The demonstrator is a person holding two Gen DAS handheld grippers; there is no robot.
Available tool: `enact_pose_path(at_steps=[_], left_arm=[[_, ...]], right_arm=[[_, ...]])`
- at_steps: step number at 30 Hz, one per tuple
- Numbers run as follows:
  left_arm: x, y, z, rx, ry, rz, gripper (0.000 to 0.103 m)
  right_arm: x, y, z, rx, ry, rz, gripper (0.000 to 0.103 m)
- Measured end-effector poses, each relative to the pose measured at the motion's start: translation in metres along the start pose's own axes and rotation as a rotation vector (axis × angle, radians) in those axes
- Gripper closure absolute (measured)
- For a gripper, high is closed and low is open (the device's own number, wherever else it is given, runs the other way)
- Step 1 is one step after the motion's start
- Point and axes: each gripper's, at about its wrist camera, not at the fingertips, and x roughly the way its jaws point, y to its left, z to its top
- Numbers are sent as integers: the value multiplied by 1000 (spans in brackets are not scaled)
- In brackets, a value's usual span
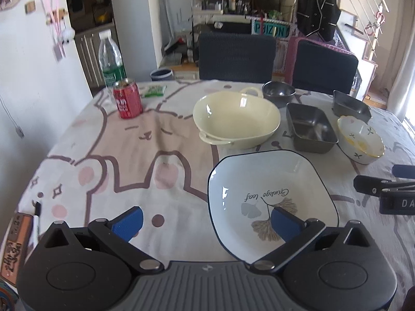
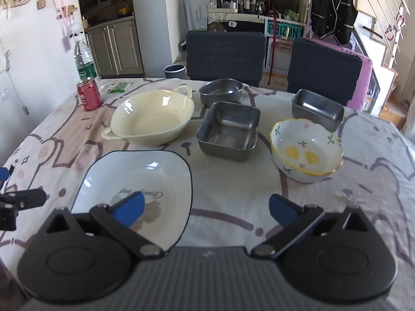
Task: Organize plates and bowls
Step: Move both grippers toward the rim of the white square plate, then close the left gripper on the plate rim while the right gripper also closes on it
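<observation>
A white square plate with a leaf print (image 1: 269, 189) (image 2: 145, 178) lies at the table's near side. Behind it stand a cream two-handled dish (image 1: 236, 116) (image 2: 153, 116), a rectangular metal tin (image 1: 310, 127) (image 2: 229, 129), a flowered bowl (image 1: 360, 140) (image 2: 306, 150), a second tin (image 1: 351, 106) (image 2: 317, 108) and a round-cornered metal bowl (image 1: 278, 93) (image 2: 221, 90). My left gripper (image 1: 206, 224) is open, its right pad over the plate's near edge. My right gripper (image 2: 207, 211) is open and empty, its left pad over the plate.
A red can (image 1: 127, 99) (image 2: 89, 93), a water bottle (image 1: 111, 59) (image 2: 84, 59) and a green packet (image 1: 155, 90) stand at the far left. Two dark chairs (image 1: 236, 55) (image 2: 324, 67) sit behind the table. A pen (image 1: 37, 212) lies at the left edge.
</observation>
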Motion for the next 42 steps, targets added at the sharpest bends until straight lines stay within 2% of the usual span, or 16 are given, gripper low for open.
enact_pose_path(at_steps=[5, 11, 15, 21, 23, 24, 25, 27, 29, 31, 35, 38, 42], left_arm=[[21, 2, 5, -4, 26, 16, 0], [52, 10, 8, -62, 90, -8, 0], [68, 14, 7, -87, 112, -38, 0], [81, 17, 3, -83, 120, -80, 0], [84, 20, 3, -107, 129, -88, 0], [85, 22, 3, -125, 132, -93, 0], [86, 23, 3, -144, 136, -97, 1], [89, 25, 3, -168, 151, -116, 4], [91, 26, 4, -175, 165, -139, 12], [94, 26, 4, -177, 178, -150, 17], [97, 29, 6, -179, 195, -165, 33], [102, 31, 9, -183, 206, -175, 44], [114, 34, 11, -220, 250, -189, 55]], right_arm=[[34, -7, 4, -14, 32, 55, 0], [69, -6, 8, -37, 43, 122, 0], [88, 3, 8, -93, 44, 115, 0], [118, 4, 8, -92, 113, 161, 0], [126, 3, 11, -68, 149, 147, 1], [128, 4, 13, -52, 160, 145, 9], [130, 4, 14, -42, 164, 159, 22], [135, 6, 17, -21, 190, 189, 35], [140, 8, 18, -1, 219, 206, 38], [146, 8, 18, 15, 250, 231, 50], [151, 8, 13, 28, 293, 222, 61], [150, 8, 12, 37, 289, 224, 65], [149, 3, 10, 51, 288, 232, 70]])
